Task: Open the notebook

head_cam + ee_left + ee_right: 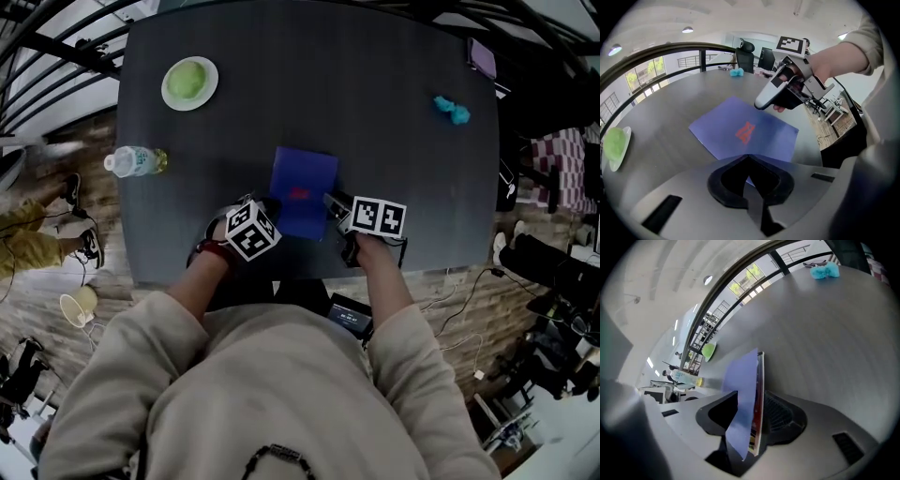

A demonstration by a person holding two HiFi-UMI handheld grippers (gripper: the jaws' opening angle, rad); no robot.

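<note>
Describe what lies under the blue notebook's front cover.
Beneath the partly lifted cover, only the page edges show, standing between the open jaws of the right hand-held gripper. The pages' faces are hidden by the cover.

We wear a beige long-sleeved sweatshirt (pixel 281 375); our grey left gripper (pixel 749 160) and right gripper (pixel 750 401) each carry a black-and-white marker cube (pixel 251 231).

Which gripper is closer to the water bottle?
Left. The left gripper is at the notebook's left corner, toward the bottle; the right gripper is at its right edge.
</note>
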